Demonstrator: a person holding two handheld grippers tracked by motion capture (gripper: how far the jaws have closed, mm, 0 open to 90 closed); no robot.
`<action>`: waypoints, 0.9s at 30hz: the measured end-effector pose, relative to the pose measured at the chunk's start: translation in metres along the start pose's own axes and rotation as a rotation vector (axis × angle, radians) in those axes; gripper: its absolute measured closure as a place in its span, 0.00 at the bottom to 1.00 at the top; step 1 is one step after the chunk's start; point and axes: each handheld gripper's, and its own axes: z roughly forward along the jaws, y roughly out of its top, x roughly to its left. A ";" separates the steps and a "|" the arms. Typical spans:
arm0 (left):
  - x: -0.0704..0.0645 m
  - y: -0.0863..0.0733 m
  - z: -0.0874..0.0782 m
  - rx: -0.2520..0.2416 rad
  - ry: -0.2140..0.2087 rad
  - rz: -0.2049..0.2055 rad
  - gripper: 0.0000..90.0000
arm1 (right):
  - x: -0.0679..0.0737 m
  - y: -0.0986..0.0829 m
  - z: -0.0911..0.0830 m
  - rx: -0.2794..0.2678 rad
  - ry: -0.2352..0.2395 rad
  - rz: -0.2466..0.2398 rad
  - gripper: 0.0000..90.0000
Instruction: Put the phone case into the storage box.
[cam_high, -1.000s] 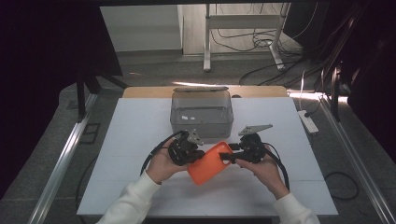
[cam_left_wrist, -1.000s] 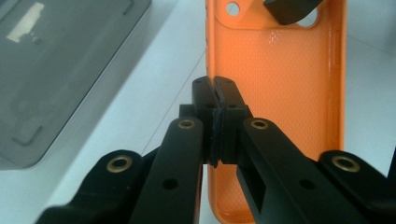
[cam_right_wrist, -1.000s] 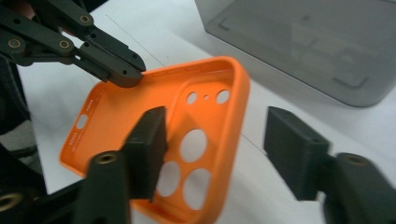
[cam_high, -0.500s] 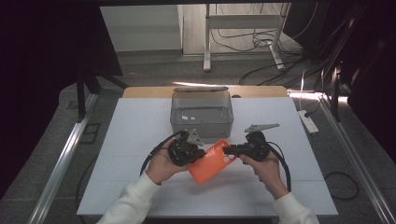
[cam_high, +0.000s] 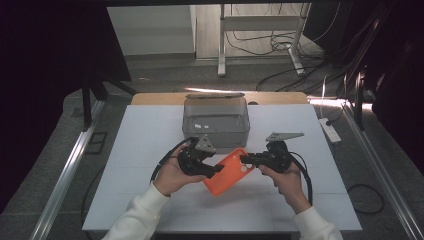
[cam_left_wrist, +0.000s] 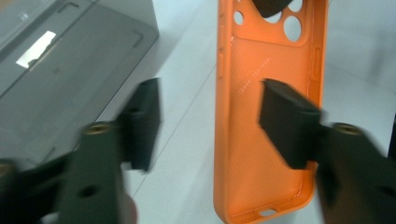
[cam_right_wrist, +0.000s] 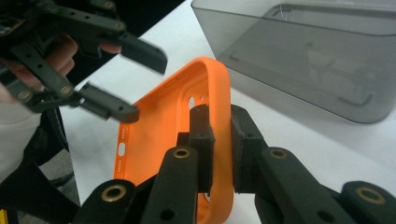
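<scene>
1. Orange case (cam_high: 227, 172): an empty phone case with camera cut-outs, held above the white table (cam_high: 140, 150), mid-table on the person's side, just in front of the grey bin (cam_high: 216, 121). Inner face is open toward the left gripper view (cam_left_wrist: 266, 140).
2. Right gripper (cam_high: 246, 160): jaws pinched narrow on the case's side wall near the camera-hole end, one jaw inside the case and one outside; the right gripper view (cam_right_wrist: 219, 140) shows the orange rim clamped between both pads.
3. Left gripper (cam_high: 217, 170): jaws spread wide. In the left gripper view one jaw lies over the case's inner face and the other over bare table beside it; contact with the case cannot be told. Nothing is clamped.
4. Bin: translucent grey, rectangular, standing at the table's far middle, near the case but apart from it.
5. Hands: each gripper is held in a hand with a white sleeve (cam_high: 137, 215), coming in from the near edge.
</scene>
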 end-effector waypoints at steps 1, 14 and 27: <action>0.001 0.000 -0.001 -0.014 -0.008 -0.012 0.37 | 0.000 0.000 -0.001 -0.002 0.002 -0.001 0.90; 0.020 -0.009 -0.010 -0.144 -0.124 -0.111 0.20 | 0.001 0.002 -0.007 -0.039 0.018 -0.014 0.90; 0.033 -0.017 -0.003 -0.154 -0.229 -0.176 0.21 | 0.001 0.002 -0.008 -0.049 0.028 -0.028 0.90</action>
